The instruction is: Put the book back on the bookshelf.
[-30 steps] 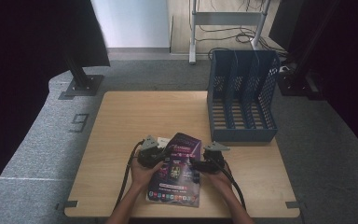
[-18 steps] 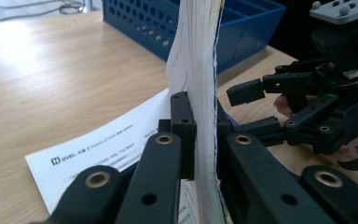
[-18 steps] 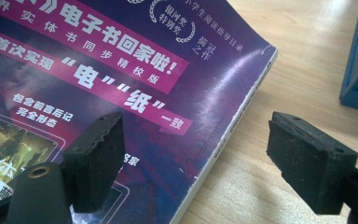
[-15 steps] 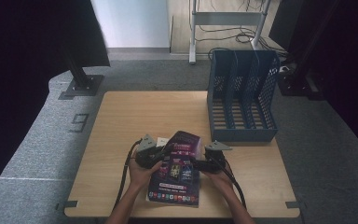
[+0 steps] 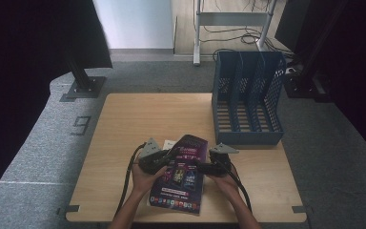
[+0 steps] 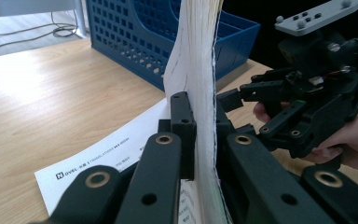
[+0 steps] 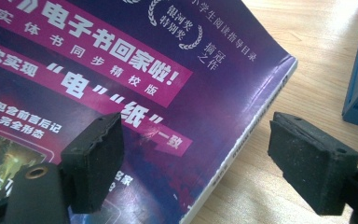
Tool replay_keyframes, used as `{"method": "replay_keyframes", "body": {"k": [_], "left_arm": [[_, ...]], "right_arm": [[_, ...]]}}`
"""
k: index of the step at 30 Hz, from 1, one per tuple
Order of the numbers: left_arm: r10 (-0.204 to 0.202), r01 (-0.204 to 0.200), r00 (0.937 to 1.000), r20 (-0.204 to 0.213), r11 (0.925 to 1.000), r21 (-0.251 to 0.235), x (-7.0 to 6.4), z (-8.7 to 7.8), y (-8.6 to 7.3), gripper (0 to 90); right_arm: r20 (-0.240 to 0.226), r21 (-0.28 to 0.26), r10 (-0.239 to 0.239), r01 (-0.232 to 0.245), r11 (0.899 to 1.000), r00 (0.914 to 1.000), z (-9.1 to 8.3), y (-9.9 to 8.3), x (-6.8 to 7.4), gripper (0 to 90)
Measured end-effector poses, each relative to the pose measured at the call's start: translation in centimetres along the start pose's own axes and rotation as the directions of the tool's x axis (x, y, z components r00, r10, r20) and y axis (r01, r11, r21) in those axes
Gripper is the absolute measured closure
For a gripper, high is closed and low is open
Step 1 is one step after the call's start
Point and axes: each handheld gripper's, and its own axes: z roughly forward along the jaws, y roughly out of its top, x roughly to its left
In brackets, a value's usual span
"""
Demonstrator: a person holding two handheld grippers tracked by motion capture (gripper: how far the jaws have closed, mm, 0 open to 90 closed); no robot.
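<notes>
A purple magazine (image 5: 181, 176) lies near the table's front edge, its far end tipped up. My left gripper (image 5: 169, 160) grips its left edge. In the left gripper view the jaws are shut on the stack of white pages (image 6: 200, 93), which stands upright between them. My right gripper (image 5: 201, 167) sits at the magazine's right side. In the right gripper view its pads (image 7: 95, 158) stand wide apart and open, one over the cover (image 7: 144, 84), the other past the spine over bare wood. The right gripper (image 6: 303, 107) also appears in the left gripper view, held by a hand.
A blue slotted file rack (image 5: 248, 95) stands at the table's back right, close behind the magazine (image 6: 168, 42). A white printed sheet (image 6: 102, 158) lies under the magazine. The wooden table (image 5: 147, 119) is bare at the left and back. Cables trail from both grippers toward the front edge.
Almost nothing differs: both hands and the magazine stay in place, with the right gripper edged very slightly to the right.
</notes>
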Motion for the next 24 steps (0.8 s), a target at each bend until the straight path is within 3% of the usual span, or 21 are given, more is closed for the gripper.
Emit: {"method": "replay_keyframes", "body": {"k": [8, 24], "left_arm": [[0.023, -0.023, 0.9997, 0.004, 0.9997, -0.01, -0.68, -0.31, 0.43, 86.6], [0.034, -0.033, 0.9992, 0.02, 0.9989, -0.034, -1.05, -0.97, 0.88, 86.6]], "right_arm": [[-0.01, 0.001, 0.005, -0.005, 1.0, 0.9999, -0.11, 0.12, 0.0, 16.6], [-0.053, -0.018, 0.027, -0.028, 0.999, 0.9982, -0.57, 0.34, -0.1, 15.4]]}}
